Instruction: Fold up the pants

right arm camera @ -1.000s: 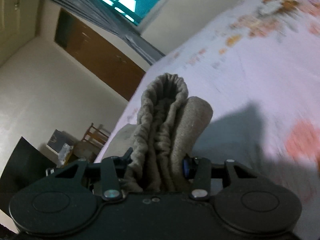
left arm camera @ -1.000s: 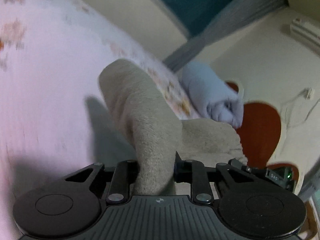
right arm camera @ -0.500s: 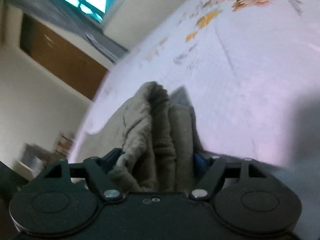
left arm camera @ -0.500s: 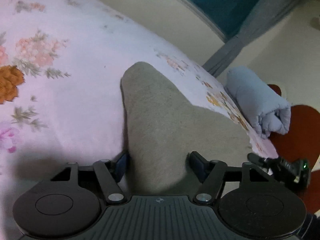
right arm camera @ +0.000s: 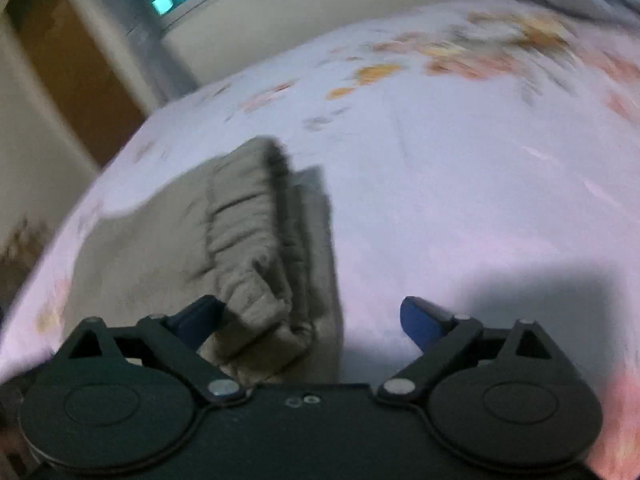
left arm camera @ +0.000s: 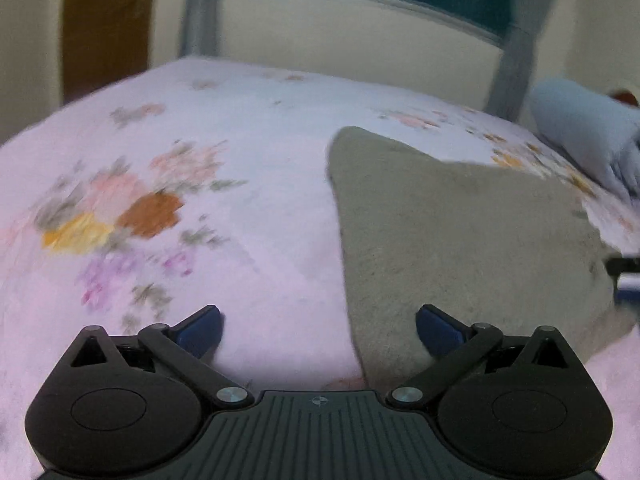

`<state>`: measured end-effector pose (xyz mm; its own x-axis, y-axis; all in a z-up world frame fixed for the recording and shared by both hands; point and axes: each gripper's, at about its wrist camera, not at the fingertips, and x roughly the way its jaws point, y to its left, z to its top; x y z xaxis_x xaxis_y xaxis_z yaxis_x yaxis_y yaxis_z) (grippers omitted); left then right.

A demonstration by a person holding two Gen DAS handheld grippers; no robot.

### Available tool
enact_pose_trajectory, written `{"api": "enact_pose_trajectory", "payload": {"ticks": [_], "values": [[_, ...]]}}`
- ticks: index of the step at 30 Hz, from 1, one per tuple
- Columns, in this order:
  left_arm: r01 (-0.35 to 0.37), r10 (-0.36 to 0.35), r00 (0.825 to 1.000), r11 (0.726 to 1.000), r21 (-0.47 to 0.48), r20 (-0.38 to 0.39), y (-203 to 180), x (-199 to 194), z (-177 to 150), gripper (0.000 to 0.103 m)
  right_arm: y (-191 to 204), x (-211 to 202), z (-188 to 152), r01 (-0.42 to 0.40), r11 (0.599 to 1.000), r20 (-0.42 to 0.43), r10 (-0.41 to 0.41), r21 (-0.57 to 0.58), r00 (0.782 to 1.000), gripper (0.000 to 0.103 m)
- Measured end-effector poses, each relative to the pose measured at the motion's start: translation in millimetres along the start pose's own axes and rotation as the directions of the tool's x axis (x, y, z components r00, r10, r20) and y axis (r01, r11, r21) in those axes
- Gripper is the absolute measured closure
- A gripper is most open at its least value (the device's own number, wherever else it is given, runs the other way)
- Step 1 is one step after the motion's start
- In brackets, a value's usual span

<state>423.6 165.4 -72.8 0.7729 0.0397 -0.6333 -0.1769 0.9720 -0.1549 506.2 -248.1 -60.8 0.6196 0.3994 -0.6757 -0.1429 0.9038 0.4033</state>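
The grey-beige pants (left arm camera: pixel 452 240) lie flat on the floral bed sheet (left arm camera: pixel 224 184), folded over. My left gripper (left arm camera: pixel 318 330) is open and empty, its right pad just over the pants' near edge. In the right wrist view the pants' gathered waistband (right arm camera: pixel 248 232) lies on top of the folded layers. My right gripper (right arm camera: pixel 312 320) is open and empty, with the waistband end between its left pad and the middle.
A rolled light-blue blanket (left arm camera: pixel 588 136) lies at the bed's far right. A window with grey curtains (left arm camera: pixel 516 52) and a brown door (left arm camera: pixel 104 24) stand behind the bed. The bed's edge (right arm camera: pixel 120 168) runs left of the pants.
Both grippers have opened and let go of the pants, which now lie flat on the bed. Both grippers have pulled back a little.
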Motion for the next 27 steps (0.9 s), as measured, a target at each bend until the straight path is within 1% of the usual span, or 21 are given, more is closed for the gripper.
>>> {"api": "enact_pose_trajectory", "payload": {"ticks": [1,2,3,4,6,7,9,10,12,15,17,19,21,23,25,27], "values": [[-0.006,0.006,1.000,1.000,-0.019,0.008,2.6,-10.6,0.5,0.000,2.3,-11.9,0.7,0.017,1.000,0.010,-0.018,0.018,1.000,0.014],[-0.004,0.005,0.999,1.000,-0.013,0.033,2.3,-22.6,-0.8,0.000,6.6,-26.7,-0.1,0.020,1.000,0.029,-0.020,0.009,0.999,0.013],[-0.001,0.000,0.998,1.000,0.012,0.057,0.9,-35.8,-3.4,0.000,11.4,-42.6,-3.2,0.007,1.000,0.053,-0.007,-0.017,0.999,0.009],[-0.004,0.002,0.998,0.999,0.035,0.071,-1.0,-46.4,-7.7,0.000,16.8,-62.0,-9.5,-0.004,0.999,0.084,0.008,-0.050,0.996,0.006],[-0.004,0.001,0.998,0.998,0.061,0.059,-3.1,-55.1,-20.1,0.000,22.8,-85.6,-20.2,-0.008,0.994,0.112,0.021,-0.111,0.994,0.006],[-0.007,0.004,0.999,0.998,0.064,0.045,-4.2,-57.7,-25.6,0.000,26.8,-94.8,-28.5,-0.001,0.990,0.113,0.017,-0.139,0.993,0.006],[-0.015,0.014,1.000,0.999,0.046,0.017,-5.6,-72.4,-39.0,0.000,31.5,-102.9,-40.7,0.043,0.987,0.080,-0.031,-0.153,0.996,0.006],[-0.010,0.009,0.999,0.999,0.043,0.030,-7.4,-83.4,-47.6,0.000,33.7,-110.2,-51.5,0.057,0.985,0.075,-0.045,-0.163,0.996,0.006],[-0.006,0.004,0.999,0.999,0.045,0.051,-10.0,-108.8,-65.1,0.000,38.3,-130.6,-72.4,0.056,0.980,0.097,-0.038,-0.191,0.995,0.006],[0.036,-0.039,0.997,0.999,0.037,0.065,-12.0,-150.3,-90.9,0.000,46.7,-170.7,-106.4,0.060,0.966,0.179,-0.014,-0.252,0.984,0.006],[0.038,-0.042,0.994,0.999,0.038,0.096,-18.2,-181.5,-107.9,0.000,49.3,-198.1,-124.8,0.059,0.959,0.223,0.004,-0.276,0.975,0.006],[0.032,-0.038,0.989,0.998,0.047,0.140,-24.0,-208.1,-121.8,0.000,52.0,-220.3,-141.1,0.064,0.952,0.246,0.012,-0.298,0.969,0.006],[0.030,-0.036,0.985,0.999,0.037,0.167,-29.8,-233.1,-134.6,0.000,52.8,-243.9,-161.2,0.060,0.951,0.285,0.031,-0.303,0.958,0.006],[0.044,-0.050,0.984,0.998,0.039,0.170,-36.6,-252.7,-146.4,0.000,56.5,-265.4,-180.3,0.068,0.947,0.304,0.032,-0.313,0.952,0.006],[0.051,-0.057,0.983,0.998,0.042,0.174,-44.8,-269.4,-158.5,0.000,56.3,-278.4,-195.4,0.062,0.948,0.311,0.040,-0.312,0.950,0.006],[0.079,-0.085,0.979,0.996,0.040,0.188,-53.6,-287.7,-173.7,0.000,57.3,-290.3,-211.0,0.076,0.948,0.319,0.029,-0.309,0.947,0.006]]}}
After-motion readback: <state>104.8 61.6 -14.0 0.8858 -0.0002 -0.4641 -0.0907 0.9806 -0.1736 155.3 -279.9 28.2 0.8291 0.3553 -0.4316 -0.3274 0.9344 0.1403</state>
